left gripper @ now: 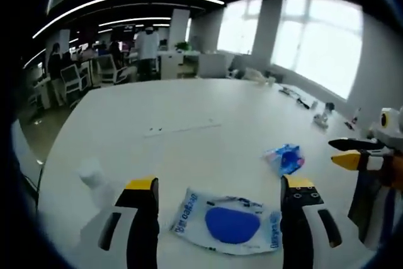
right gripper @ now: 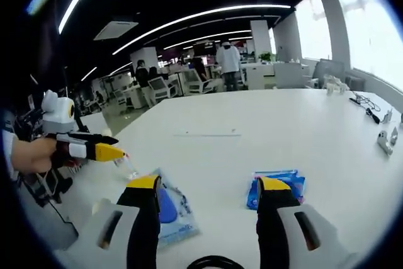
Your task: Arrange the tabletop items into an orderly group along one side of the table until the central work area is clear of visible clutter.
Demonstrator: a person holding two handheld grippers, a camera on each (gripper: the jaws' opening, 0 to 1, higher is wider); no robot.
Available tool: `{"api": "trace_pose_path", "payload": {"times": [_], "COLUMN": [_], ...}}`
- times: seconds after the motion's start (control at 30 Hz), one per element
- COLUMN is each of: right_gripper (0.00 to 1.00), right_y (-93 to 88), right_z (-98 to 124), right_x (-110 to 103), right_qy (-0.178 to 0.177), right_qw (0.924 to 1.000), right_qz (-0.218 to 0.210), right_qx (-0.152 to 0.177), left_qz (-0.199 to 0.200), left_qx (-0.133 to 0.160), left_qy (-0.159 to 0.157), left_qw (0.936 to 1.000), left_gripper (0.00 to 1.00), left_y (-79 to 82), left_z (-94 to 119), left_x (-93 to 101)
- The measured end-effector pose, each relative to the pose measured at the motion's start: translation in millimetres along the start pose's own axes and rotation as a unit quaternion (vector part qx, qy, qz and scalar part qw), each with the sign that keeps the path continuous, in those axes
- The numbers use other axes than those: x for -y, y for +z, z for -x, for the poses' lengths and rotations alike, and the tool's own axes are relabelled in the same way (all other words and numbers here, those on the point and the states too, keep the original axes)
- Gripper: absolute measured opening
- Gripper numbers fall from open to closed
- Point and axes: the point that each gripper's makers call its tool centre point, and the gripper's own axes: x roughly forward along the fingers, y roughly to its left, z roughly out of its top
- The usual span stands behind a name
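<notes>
**Surface inventory: two packets, one small bottle, both claws released**

Left claw (left gripper: 220,188): seen in the left gripper view, rising from the bottom of the frame, jaws spread wide and gripping nothing. It also enters the right gripper view at the left edge, held by a hand (right gripper: 28,154), yellow tips pointing right.

Right claw (right gripper: 208,187): seen in the right gripper view, bottom centre, jaws apart and empty. It appears at the right edge of the left gripper view.

White packet with blue oval (left gripper: 228,221): lies flat on the white surface (left gripper: 189,111), bottom centre of the left gripper view, between the left claw's jaws. In the right gripper view it sits lower left, partly behind the left jaw.

Blue packet (left gripper: 285,158): crumpled, right of centre in the left gripper view, apart from the white packet. In the right gripper view it lies lower centre, just beside the right jaw.

Small clear bottle (right gripper: 128,167): on the surface, left of centre in the right gripper view, just below the left claw's tips.

Small items (right gripper: 384,138): far right edge of the surface, too small to name.

Background: office chairs (right gripper: 189,81), and people (right gripper: 228,61) standing at upper centre.
</notes>
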Motion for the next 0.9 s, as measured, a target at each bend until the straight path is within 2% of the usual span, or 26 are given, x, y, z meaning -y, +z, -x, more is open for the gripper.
{"api": "trace_pose_path", "payload": {"times": [0.13,0.33,0.57,0.9], "right_gripper": [0.59,0.59,0.58,0.57], "right_y": [-17.9,-29.2,-53.3,-93.2], "right_z": [-2.7,-10.0,-16.6,-23.1], "right_x": [-5.0,-12.8,-24.4,-39.8], "right_qy": [0.001,0.006,0.008,0.012], "right_qw": [0.9999,0.9995,0.998,0.994], "right_qz": [-0.007,-0.015,-0.041,-0.067], "right_qx": [-0.014,-0.029,-0.048,-0.085], "left_qz": [0.006,0.013,0.019,0.026], "left_qx": [-0.012,-0.019,-0.039,-0.065], "left_qy": [-0.001,0.001,0.002,0.004], "left_qw": [0.9999,0.9997,0.9991,0.9975], "left_gripper": [0.76,0.74,0.73,0.71], "left_y": [-12.9,-23.6,-43.7,-67.9], "left_z": [-4.1,-3.2,-10.7,-25.1], "left_x": [-7.1,-9.3,-16.6,-28.3]}}
